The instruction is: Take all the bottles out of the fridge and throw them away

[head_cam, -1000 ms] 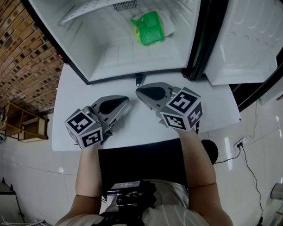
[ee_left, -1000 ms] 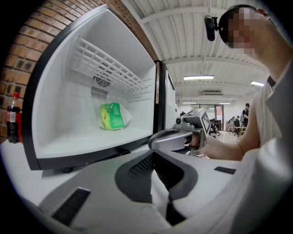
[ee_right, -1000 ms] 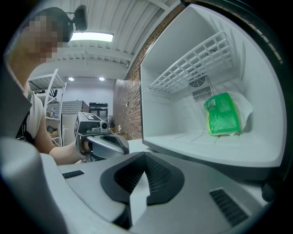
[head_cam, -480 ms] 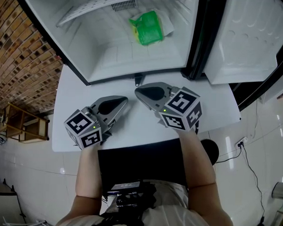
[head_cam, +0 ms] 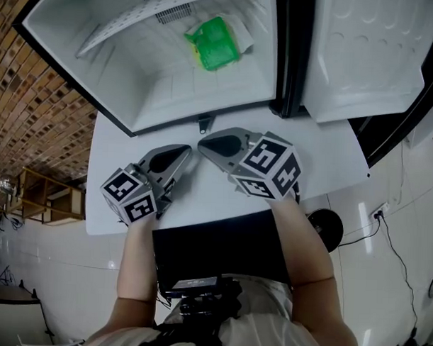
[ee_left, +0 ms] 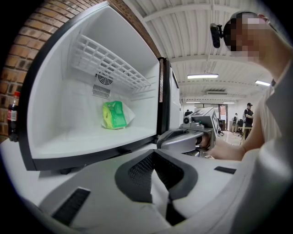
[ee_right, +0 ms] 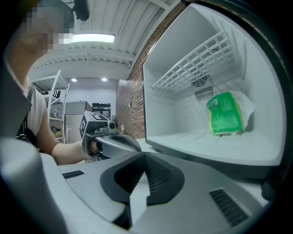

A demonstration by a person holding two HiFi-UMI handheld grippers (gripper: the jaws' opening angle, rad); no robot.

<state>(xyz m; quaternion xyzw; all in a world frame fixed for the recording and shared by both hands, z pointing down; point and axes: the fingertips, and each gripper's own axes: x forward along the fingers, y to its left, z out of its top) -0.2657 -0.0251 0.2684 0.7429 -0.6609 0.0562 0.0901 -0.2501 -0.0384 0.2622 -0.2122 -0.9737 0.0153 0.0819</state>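
Fridge (head_cam: 155, 88) open, nothing grabbed yet
My left gripper (head_cam: 185, 152) and right gripper (head_cam: 203, 141) hover closed and empty over the table (head_cam: 201, 196). The green thing (head_cam: 212, 42), maybe a bottle, sits deep inside. I'd guess next is open one and reach in.

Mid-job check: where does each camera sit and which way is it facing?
Head view: on the person's head, looking steeply down at the open fridge, white table, left gripper and right gripper; both forearms show.
Left gripper view: on the left gripper, facing into the fridge; its shut jaws show, plus the right gripper.
Right gripper view: on the right gripper, facing the fridge too; its shut jaws show, plus the left gripper.
Shared: all three see the green packet inside.
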